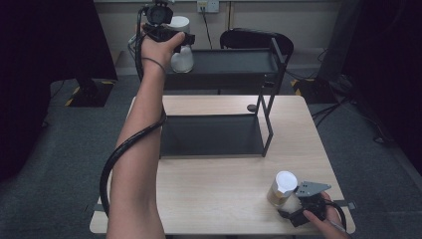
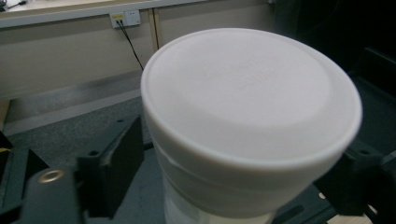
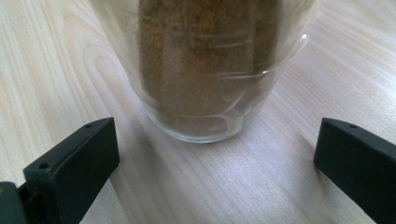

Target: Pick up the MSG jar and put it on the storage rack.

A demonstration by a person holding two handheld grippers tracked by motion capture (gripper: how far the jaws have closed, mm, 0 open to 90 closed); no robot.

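White jar: your left claw [image 1: 185,46] sits around a white-lidded jar [image 1: 181,52] on the top shelf of the black rack [image 1: 271,64]; upright, long axis vertical, lid [image 2: 250,88] facing up.
Left claw state: jaws apart, flanking the jar; no pad visibly presses it.
Brown jar: clear glass jar [image 1: 282,189] of brown powder, white lid, upright on the tabletop [image 1: 219,199], near right corner.
Right claw [image 3: 217,154]: open, jaws wide on either side, just short of the glass.

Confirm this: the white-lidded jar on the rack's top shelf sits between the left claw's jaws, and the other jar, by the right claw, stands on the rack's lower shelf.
Not quite. The second jar stands on the wooden table, near the right claw, not on the rack's lower shelf; the high view shows it. The rest holds: the first jar sits between the left claw jaws.
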